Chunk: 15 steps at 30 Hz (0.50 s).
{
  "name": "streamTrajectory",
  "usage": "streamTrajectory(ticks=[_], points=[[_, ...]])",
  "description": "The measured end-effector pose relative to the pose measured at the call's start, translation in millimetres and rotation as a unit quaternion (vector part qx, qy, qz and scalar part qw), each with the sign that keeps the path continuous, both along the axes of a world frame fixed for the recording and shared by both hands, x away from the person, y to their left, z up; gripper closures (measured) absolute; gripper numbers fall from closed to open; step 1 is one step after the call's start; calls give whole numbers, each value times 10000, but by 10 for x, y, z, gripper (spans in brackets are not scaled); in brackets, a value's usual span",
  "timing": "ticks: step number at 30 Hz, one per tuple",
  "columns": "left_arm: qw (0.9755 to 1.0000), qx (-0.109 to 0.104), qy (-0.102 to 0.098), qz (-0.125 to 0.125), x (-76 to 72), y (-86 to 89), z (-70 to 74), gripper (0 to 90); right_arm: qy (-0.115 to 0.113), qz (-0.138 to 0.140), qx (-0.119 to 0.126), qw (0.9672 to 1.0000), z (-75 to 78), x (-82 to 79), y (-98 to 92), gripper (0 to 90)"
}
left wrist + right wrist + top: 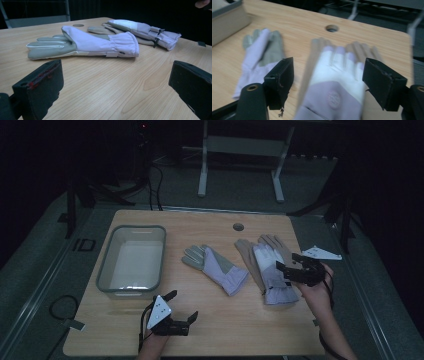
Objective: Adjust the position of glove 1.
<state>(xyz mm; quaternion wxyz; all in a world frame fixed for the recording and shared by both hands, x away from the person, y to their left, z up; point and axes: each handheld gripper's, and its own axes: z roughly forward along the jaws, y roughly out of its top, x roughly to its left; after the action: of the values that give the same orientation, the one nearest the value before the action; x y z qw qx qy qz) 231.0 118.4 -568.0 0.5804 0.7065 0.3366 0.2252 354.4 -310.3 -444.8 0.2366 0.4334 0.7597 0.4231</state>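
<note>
R gripper [296,268], jaws apart w/ nothing clamped, hangs over cuff end of right glove [269,265], whose long axis runs cuff-near to fingers-far, prob. straight ahead of it (view blurred); L gripper [181,307] open, farther off.

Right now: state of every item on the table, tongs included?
Bin: upright, looks empty.
Left glove: flat on the table, fingers toward the bin, not gripped.
Right glove: flat, fingers pointing away from the person, not gripped.
Left tongs: open, low over bare wood, nothing between the jaws.
Right tongs: open over the right glove's cuff, jaws either side, not seen clamping it.
</note>
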Motion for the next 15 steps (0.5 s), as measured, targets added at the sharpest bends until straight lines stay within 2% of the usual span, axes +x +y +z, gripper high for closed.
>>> streamTrajectory(ticks=[2,10,15], points=[[10000,9,-3,-6,1,-3,0,0,47,195,27,9998,6,40,81,274],[10000,-37,17,-19,4,4,-1,0,149,596,-128,9980,-22,191,441,288],[10000,-18,-3,-33,1,2,-1,0,125,828,-224,9962,-53,261,666,306]])
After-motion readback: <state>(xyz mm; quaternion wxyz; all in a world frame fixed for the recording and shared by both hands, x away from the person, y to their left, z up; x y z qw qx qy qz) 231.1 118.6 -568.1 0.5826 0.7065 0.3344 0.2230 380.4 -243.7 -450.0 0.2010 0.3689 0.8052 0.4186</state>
